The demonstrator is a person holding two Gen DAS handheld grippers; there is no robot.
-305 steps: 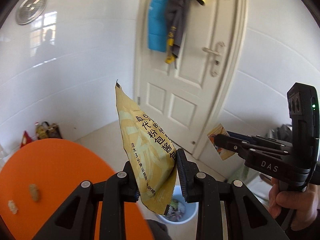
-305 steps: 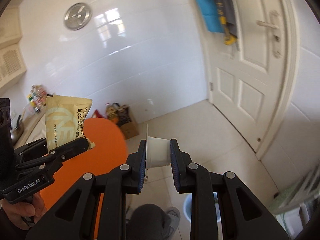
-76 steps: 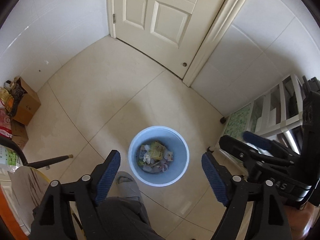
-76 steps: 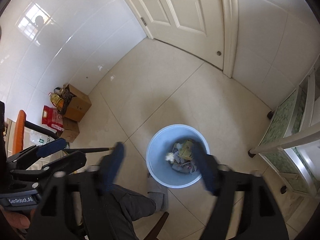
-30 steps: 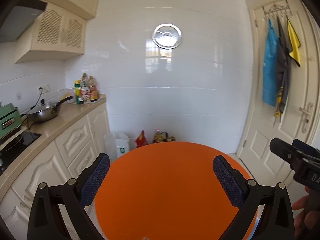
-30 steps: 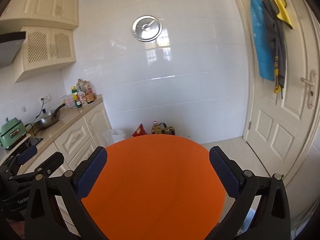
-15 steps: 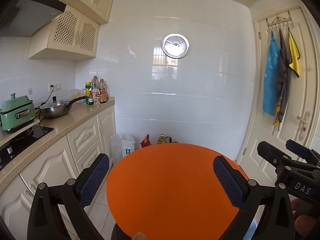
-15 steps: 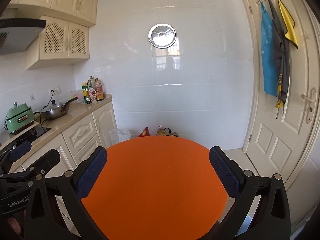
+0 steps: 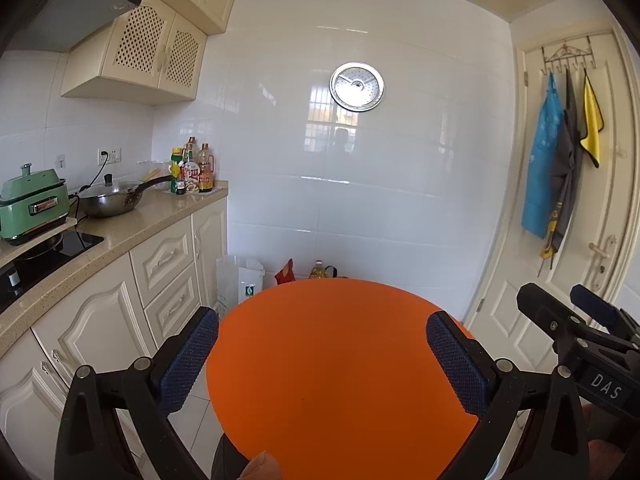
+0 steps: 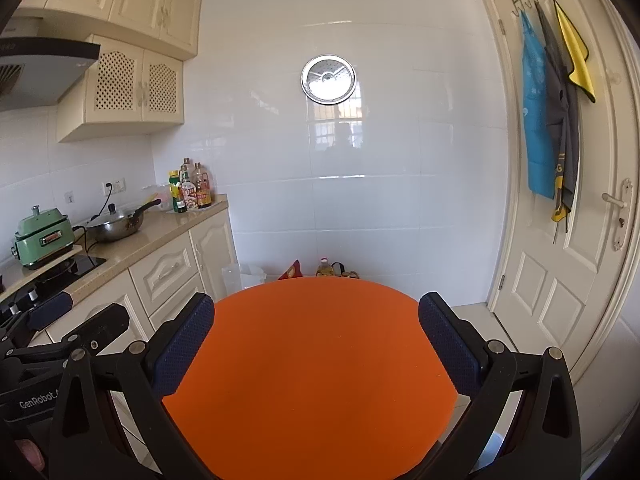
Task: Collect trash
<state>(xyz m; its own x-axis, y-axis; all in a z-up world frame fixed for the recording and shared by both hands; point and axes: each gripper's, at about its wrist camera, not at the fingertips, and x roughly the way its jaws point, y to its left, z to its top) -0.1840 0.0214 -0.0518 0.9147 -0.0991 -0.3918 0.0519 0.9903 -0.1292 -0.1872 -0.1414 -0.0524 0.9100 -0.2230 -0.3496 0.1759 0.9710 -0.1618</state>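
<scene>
- The left gripper point(image 9: 322, 350) has its fingers point(image 9: 188, 360) spread wide, holding nothing and touching nothing.
- The right gripper point(image 10: 316, 346) is likewise spread wide with nothing between its fingers point(image 10: 448, 350).
- Both hang above a round orange bench point(image 10: 312, 368); no trash shows on its bare top.
- Behind stand a white tiled wall point(image 9: 360, 184), a cream door point(image 10: 560, 240) hung with cloths point(image 10: 552, 120), and a kitchen counter point(image 9: 120, 228) carrying a pan point(image 9: 112, 200), bottles point(image 9: 192, 172) and a green cooker point(image 9: 32, 204).
</scene>
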